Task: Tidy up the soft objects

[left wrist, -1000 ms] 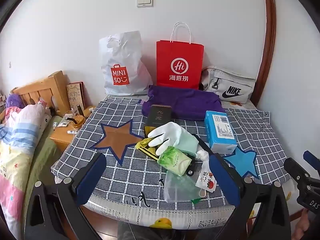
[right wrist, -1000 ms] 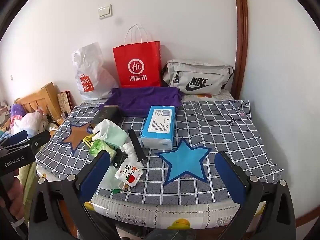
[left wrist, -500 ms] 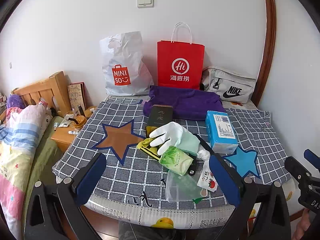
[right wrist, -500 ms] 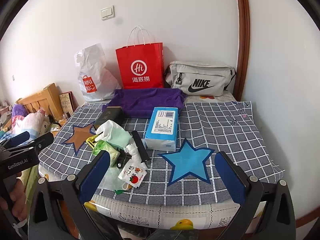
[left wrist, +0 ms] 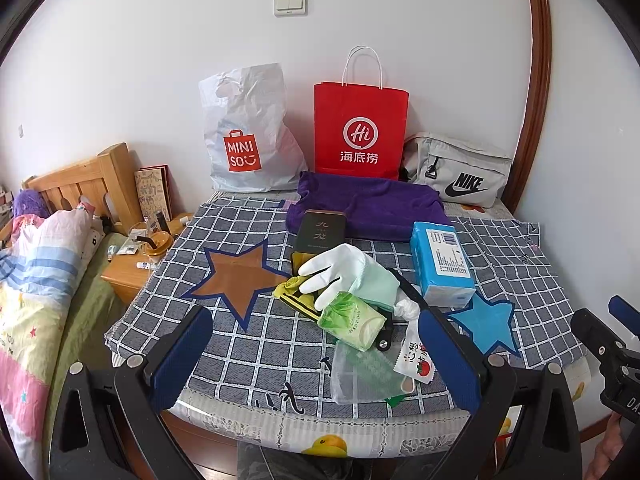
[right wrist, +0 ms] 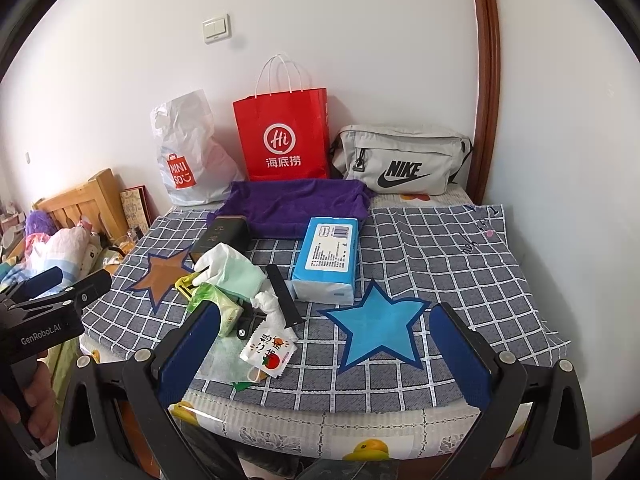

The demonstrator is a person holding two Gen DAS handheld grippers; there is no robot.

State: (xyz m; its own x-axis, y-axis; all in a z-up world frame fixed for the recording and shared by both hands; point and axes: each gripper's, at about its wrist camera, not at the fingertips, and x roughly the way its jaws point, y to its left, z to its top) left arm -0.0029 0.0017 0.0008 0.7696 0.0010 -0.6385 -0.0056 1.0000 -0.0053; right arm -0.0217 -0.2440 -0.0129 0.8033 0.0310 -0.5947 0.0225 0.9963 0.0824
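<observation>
Both the left gripper (left wrist: 316,352) and the right gripper (right wrist: 324,354) were held spread wide and empty, short of the table edge. The white glove (left wrist: 340,270) lay beyond them, heaped upon the checked cloth (left wrist: 240,344), nearer the left gripper.

Table (left wrist: 256,432) covered by grey checked cloth (left wrist: 256,344) with two stars. On it: purple towel (left wrist: 372,204), blue tissue pack (left wrist: 442,264), dark box (left wrist: 320,236). White glove (left wrist: 340,272) tops a small heap of packets.
</observation>
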